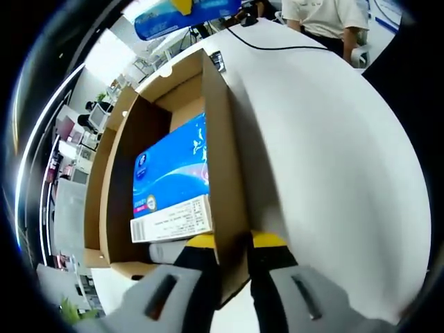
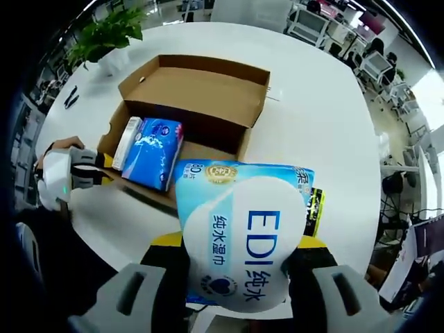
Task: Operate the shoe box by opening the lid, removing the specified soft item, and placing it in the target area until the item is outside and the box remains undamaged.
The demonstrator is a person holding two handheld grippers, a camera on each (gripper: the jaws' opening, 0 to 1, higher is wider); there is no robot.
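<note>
An open brown cardboard shoe box stands on the white table, its lid folded back. Inside lies a blue tissue pack, also seen in the right gripper view, with a white barcode label at its near end. My left gripper is shut on the box's side wall, one yellow-tipped finger inside and one outside; it appears in the right gripper view at the box's left edge. My right gripper is shut on a light-blue soft wipes pack marked EDI, held up on the near side of the box, outside it.
A black cable runs across the far table near a standing person. A potted plant and small black items sit at the table's far left. Office desks and chairs surround the table.
</note>
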